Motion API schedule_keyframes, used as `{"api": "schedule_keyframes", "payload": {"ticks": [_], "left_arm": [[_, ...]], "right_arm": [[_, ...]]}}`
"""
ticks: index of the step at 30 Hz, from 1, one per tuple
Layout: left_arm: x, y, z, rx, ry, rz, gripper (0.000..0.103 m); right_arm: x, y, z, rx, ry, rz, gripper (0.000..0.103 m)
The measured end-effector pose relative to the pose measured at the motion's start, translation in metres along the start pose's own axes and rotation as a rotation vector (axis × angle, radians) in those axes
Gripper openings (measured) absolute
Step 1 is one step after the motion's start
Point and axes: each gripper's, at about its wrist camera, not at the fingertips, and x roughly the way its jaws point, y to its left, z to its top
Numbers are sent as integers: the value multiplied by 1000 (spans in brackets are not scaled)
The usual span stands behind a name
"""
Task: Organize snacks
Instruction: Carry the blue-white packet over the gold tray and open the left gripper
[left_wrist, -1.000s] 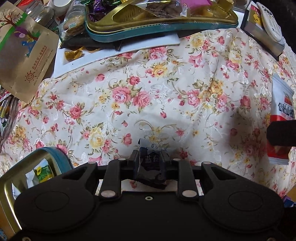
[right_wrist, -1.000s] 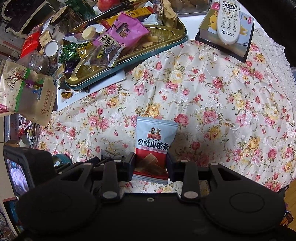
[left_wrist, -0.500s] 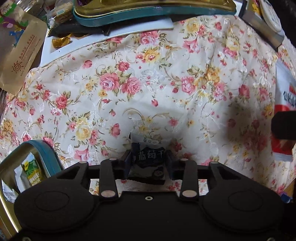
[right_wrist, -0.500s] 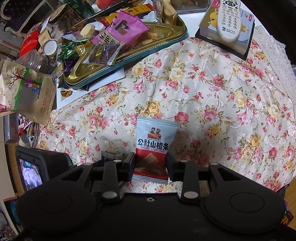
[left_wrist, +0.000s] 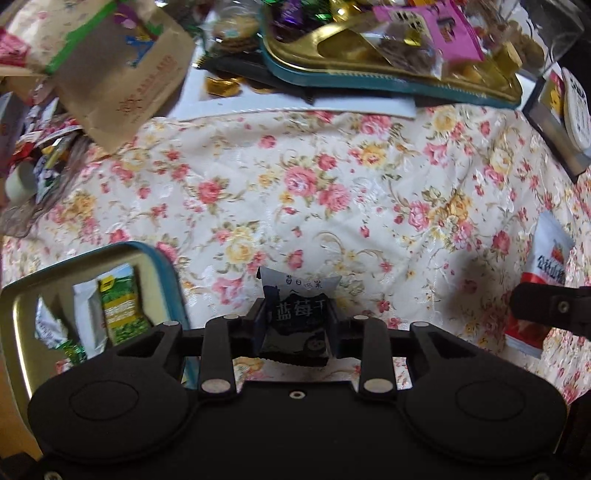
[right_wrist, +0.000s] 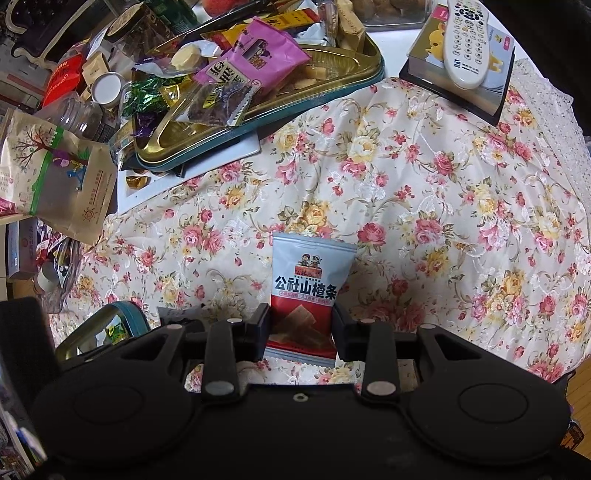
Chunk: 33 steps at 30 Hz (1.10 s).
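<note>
Lifted: left gripper (left_wrist: 295, 325), jaws closing on dark blueberry packet (left_wrist: 295, 314); right gripper (right_wrist: 301, 328) clamps hawthorn packet (right_wrist: 308, 284).

Woven floral tablecloth (right_wrist: 424, 206) – satiny sheen, glossy gold metal tin (left_wrist: 22, 314), matt kraft-paper pouch (left_wrist: 125, 74)

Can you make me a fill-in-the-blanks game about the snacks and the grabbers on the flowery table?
1. The right gripper is squeezing a red and pale blue snack packet that lies on the ______ tablecloth.
2. A white ______ control lies on the book at the far right.
3. The left gripper has a dark ______ snack packet between its closing jaws.
4. Near the left gripper sits an open tin with a ______ rim.

Missing words: flowery; remote; blue; teal
</note>
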Motion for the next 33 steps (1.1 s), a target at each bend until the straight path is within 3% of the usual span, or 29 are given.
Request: {"api": "schedule_keyframes", "payload": {"ticks": [5,7,12,21,27,33], "left_arm": [[-20,17,-5,-53,-53,75,41],[-28,30,-7,-95,-66,71,41],[-46,69,-14,-226,-101,53,41],[-66,161,-38,-518,-149,152,41],[-60,205,-50,-673,-123,224,41],[-56,238,-63,-795,-86,163,41]], "right_arm": [[2,12,-4,-27,2,0,37],[4,17,-5,-38,4,0,37],[9,33,-9,-74,7,-4,37],[19,79,-26,-202,-16,-16,37],[21,119,-45,-320,-37,-2,37],[13,169,-75,-461,-53,82,37]]}}
